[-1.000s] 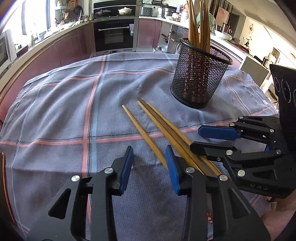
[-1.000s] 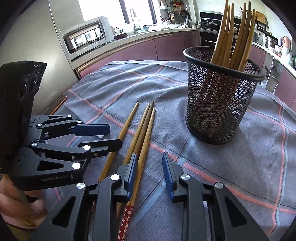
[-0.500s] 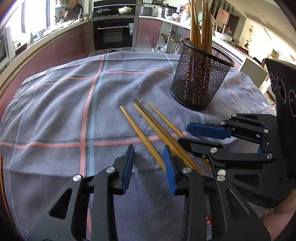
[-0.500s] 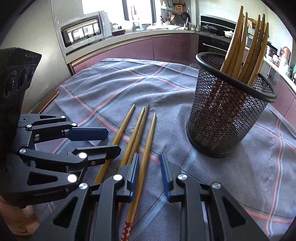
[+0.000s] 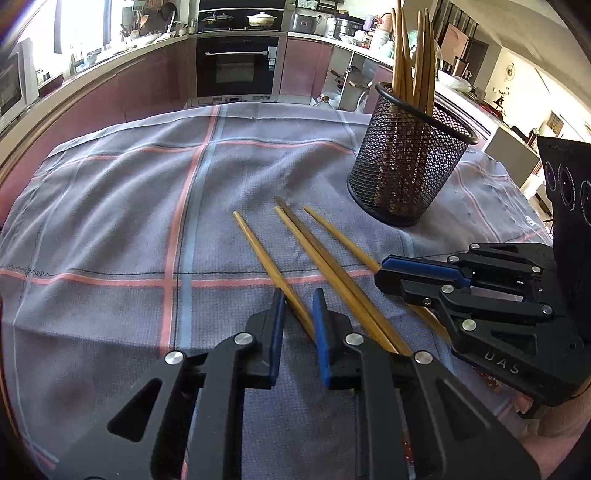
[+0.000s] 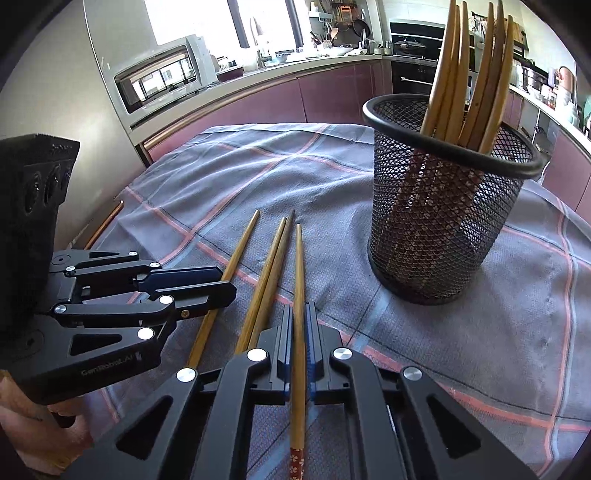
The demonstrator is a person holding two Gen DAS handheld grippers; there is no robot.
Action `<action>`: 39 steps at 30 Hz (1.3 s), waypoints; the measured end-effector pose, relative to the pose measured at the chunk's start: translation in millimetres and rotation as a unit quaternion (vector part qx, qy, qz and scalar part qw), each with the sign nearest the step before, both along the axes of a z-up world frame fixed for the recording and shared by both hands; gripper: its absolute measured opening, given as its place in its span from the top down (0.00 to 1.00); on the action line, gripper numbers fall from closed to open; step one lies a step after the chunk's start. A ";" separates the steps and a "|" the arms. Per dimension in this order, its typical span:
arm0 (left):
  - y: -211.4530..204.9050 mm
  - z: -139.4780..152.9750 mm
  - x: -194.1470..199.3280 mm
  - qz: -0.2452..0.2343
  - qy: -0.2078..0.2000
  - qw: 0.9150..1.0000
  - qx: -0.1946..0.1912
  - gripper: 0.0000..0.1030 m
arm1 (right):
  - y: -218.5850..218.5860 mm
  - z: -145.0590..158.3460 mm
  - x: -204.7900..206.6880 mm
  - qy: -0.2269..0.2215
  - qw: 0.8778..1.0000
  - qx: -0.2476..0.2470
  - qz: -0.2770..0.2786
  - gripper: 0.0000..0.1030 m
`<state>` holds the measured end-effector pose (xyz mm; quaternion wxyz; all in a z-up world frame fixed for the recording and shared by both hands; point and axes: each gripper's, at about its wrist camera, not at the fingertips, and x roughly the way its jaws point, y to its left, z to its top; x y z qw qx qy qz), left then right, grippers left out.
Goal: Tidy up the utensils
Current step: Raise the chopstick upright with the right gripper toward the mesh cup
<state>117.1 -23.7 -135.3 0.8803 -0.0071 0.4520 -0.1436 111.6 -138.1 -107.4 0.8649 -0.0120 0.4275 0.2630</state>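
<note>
Four chopsticks lie loose on the plaid cloth (image 5: 110,206): the right gripper (image 6: 300,339) pinches the rightmost chopstick (image 6: 298,280), the left gripper (image 5: 297,317) brackets the leftmost chopstick (image 5: 266,258) unclenched, while several already stand in the mesh holder (image 6: 443,236) beyond.

Tabletop covered by a grey-blue cloth (image 5: 110,206) with pink and light-blue stripes crossing it, creased toward the far edge. Behind it: built-in black oven (image 5: 232,68) with a horizontal bar handle, a lidded pot (image 5: 260,19) on the shelf above. Mauve cabinet fronts (image 6: 266,99) curve around the room under a pale countertop. Silver microwave (image 6: 162,75) on that countertop, left side, below a bright window (image 6: 192,16). Pans and utensils hang on the wall (image 6: 345,24) near the oven; the details are too small to tell.
</note>
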 end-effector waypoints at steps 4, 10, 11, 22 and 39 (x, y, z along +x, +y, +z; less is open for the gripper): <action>1.1 0.3 -2.2 0.005 -0.001 1.000 -0.002 0.87 | -3.9 3.8 -4.1 0.000 1.000 0.012 0.003 0.95; 2.0 2.2 -3.9 0.008 -0.002 1.000 -0.004 0.90 | -10.7 14.3 -11.4 -0.011 0.999 0.030 0.005 0.95; 2.2 3.1 -4.2 0.008 -0.003 1.000 -0.004 0.91 | -11.7 16.2 -12.7 -0.013 0.999 0.033 0.005 0.95; 4.4 9.2 -7.2 0.004 -0.003 1.000 -0.009 0.91 | -22.3 31.7 -21.1 -0.029 0.998 0.058 0.005 0.95; -2.9 0.0 2.8 0.016 0.000 1.000 0.019 0.91 | -25.9 30.1 -25.6 -0.028 0.998 0.060 0.006 0.95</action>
